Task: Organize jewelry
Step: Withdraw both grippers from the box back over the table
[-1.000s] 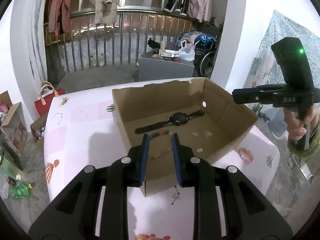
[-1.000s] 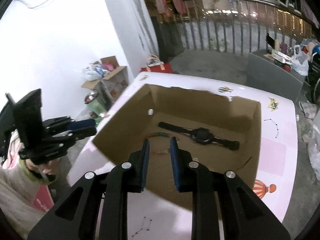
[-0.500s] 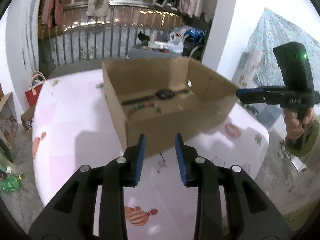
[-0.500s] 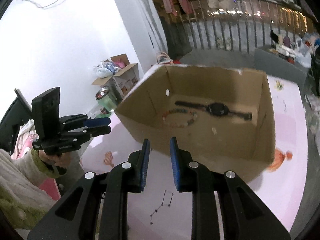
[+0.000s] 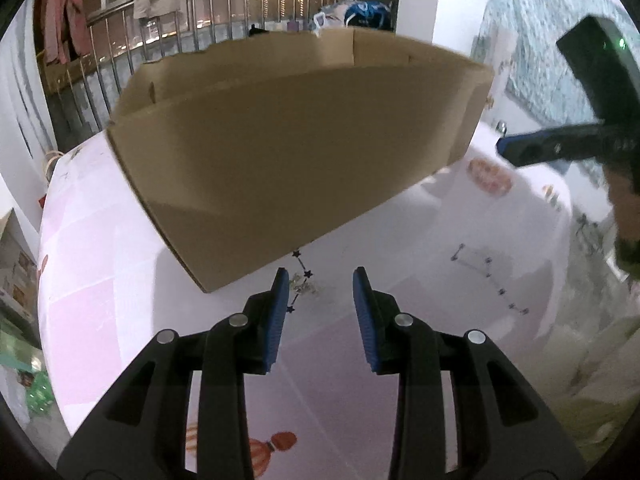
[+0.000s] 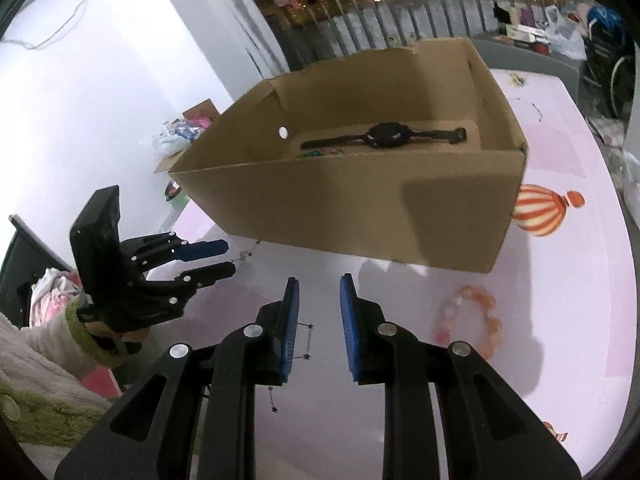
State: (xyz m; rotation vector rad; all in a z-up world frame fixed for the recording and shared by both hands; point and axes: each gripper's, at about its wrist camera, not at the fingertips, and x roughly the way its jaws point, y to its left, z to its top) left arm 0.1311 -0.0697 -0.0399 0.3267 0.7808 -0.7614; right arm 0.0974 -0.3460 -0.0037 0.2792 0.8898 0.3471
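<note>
A cardboard box [image 6: 360, 208] stands on the pink tablecloth. Inside it lie a black watch [image 6: 384, 135] and, mostly hidden by the near wall, a beaded bracelet [image 6: 320, 154]. A pink and orange bead bracelet [image 6: 470, 320] lies on the cloth to the right of my right gripper [image 6: 320, 280], which is open and holds nothing. My left gripper [image 5: 320, 276] is open, low over the cloth before the box [image 5: 288, 152]. A small silvery piece of jewelry [image 5: 306, 289] lies just ahead of its left finger. The left gripper [image 6: 228, 257] also shows in the right wrist view.
The tablecloth [image 6: 560, 152] carries balloon prints and star patterns. A blue finger [image 5: 532, 150] of my right gripper shows beyond the box's right corner. A railing with hanging clothes stands behind the table. Boxes and bags sit on the floor to the left.
Both grippers have sunk from above the box down to the cloth in front of it. The box's inside has dropped out of the left view. The left jaws stand a little wider.
</note>
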